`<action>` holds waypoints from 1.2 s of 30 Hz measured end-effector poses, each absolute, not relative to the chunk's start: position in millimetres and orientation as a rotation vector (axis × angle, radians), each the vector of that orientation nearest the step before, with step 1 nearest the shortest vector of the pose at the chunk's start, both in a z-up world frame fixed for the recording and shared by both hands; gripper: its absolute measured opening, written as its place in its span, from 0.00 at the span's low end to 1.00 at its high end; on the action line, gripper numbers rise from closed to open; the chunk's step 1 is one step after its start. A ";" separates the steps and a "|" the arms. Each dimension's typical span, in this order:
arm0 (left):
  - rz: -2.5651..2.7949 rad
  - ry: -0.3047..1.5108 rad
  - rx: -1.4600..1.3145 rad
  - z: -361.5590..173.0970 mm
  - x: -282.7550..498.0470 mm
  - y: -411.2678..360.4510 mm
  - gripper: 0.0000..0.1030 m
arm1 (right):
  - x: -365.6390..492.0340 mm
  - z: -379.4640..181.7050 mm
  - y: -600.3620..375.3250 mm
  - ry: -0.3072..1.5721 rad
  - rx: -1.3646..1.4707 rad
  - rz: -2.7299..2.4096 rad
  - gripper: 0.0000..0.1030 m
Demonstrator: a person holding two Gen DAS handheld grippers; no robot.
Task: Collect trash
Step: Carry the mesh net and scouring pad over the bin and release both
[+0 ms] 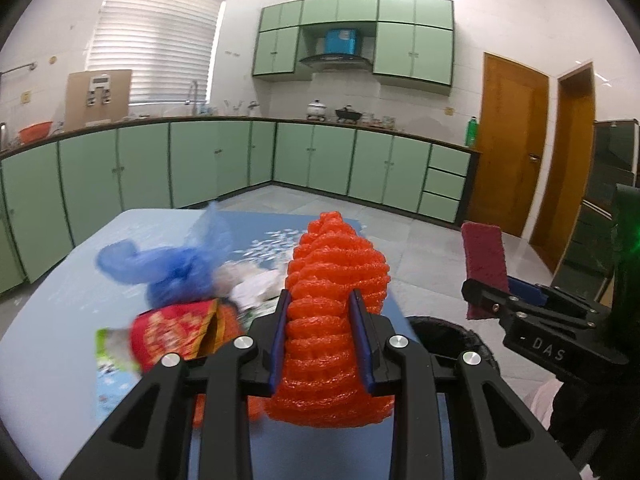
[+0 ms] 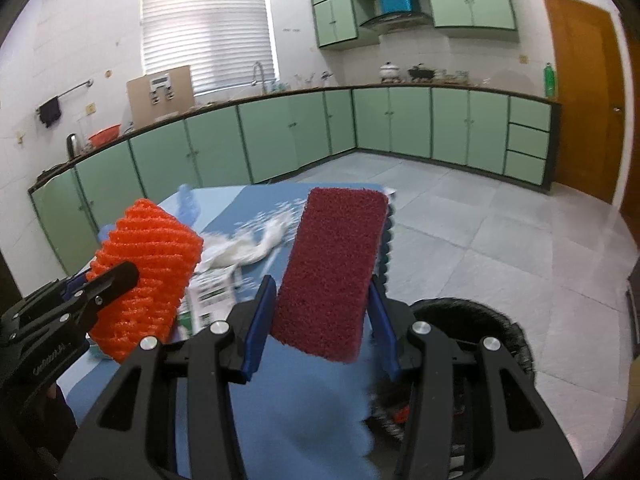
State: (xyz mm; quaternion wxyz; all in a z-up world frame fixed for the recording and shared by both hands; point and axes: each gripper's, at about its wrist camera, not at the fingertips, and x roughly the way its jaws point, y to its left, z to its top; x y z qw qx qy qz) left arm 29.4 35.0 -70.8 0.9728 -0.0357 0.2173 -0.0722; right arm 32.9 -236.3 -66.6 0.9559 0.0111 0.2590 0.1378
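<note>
While both grippers are raised above the blue table (image 1: 60, 280), each pinches a piece of trash. Left gripper (image 1: 320, 300): its blue-padded fingers (image 1: 281, 336) press in on both sides of an orange foam net (image 1: 336, 320), which stands upright between them, its tip pointing away from the camera. Right gripper (image 2: 322, 300): fingers (image 2: 258, 320) clamp a dark red scouring pad (image 2: 332, 272), tilted slightly right, held by its lower half.

Relative to the table: the net hangs over its near right part, and the pad sits off the right edge, seen in the left view past the net. Black trash bin (image 2: 496, 320) stands on the floor just beside the table's right edge, under the right gripper; something small and red lies inside, too blurred to name.

Loose trash on the table: blue plastic bag (image 1: 172, 264), crumpled, toward the middle; red snack wrapper (image 1: 176, 332) touching the bag's near side; white crumpled paper (image 1: 256, 284) between the bag and the net; a green-and-white packet (image 1: 112, 348) left of the wrapper, blurred.

Beyond the table: green kitchen cabinets (image 1: 200, 160) along the walls, wooden door (image 1: 512, 140) at the far right.
</note>
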 end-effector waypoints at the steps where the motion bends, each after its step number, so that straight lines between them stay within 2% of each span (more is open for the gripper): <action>1: -0.159 0.436 -0.067 -69.7 33.3 28.2 0.28 | 34.9 -65.2 -242.9 0.522 0.024 0.267 0.43; 15: -0.314 0.434 -0.041 -68.3 93.5 -61.4 0.28 | 64.9 -82.0 -331.6 0.534 0.036 0.097 0.43; 36: -0.398 0.577 0.011 -125.1 182.5 -157.1 0.28 | 129.2 -153.6 -404.4 0.667 0.082 -0.010 0.43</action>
